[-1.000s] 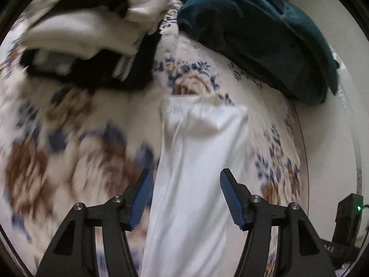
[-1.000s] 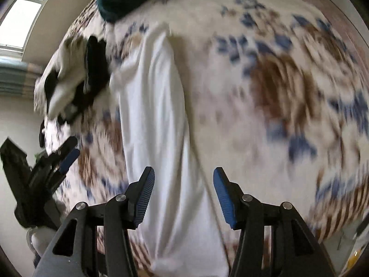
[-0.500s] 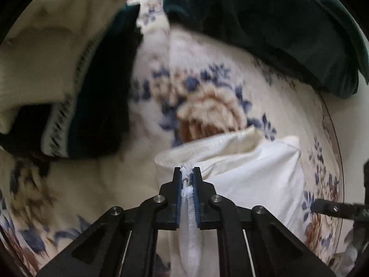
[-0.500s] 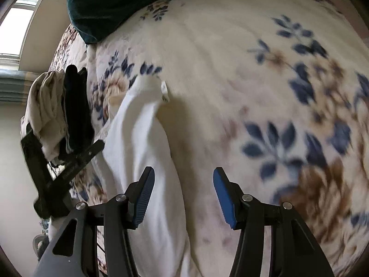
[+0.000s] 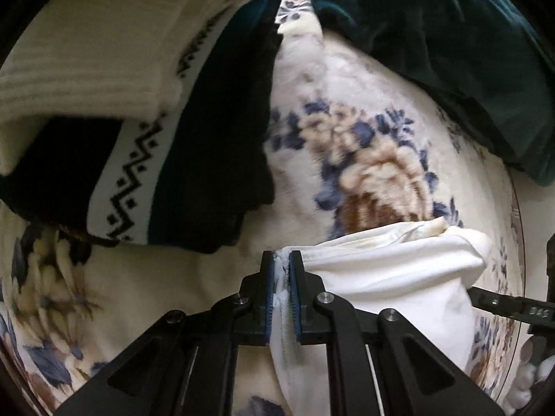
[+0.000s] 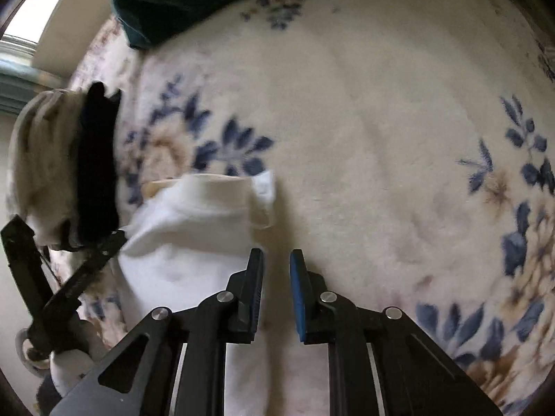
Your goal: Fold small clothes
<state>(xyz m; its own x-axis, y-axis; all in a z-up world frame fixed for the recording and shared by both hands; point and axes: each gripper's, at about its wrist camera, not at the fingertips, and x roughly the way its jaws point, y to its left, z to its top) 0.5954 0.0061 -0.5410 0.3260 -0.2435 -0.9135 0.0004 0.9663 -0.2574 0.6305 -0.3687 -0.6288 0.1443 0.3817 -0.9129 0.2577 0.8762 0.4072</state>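
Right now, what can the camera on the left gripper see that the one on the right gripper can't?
Only the left wrist view shows the left gripper pinching the white garment's edge, and the zigzag-patterned knit in the pile. Only the right wrist view shows the right gripper, slightly open over the floral blanket, holding nothing, plus a window. Both show the garment, blanket, teal cloth and pile of clothes.

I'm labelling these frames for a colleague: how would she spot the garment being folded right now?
Start at the floral blanket covering the bed. Below the pile of dark and cream clothes lies a white garment, its edge pinched in the left gripper. It is the only plain white piece lying apart from the pile.
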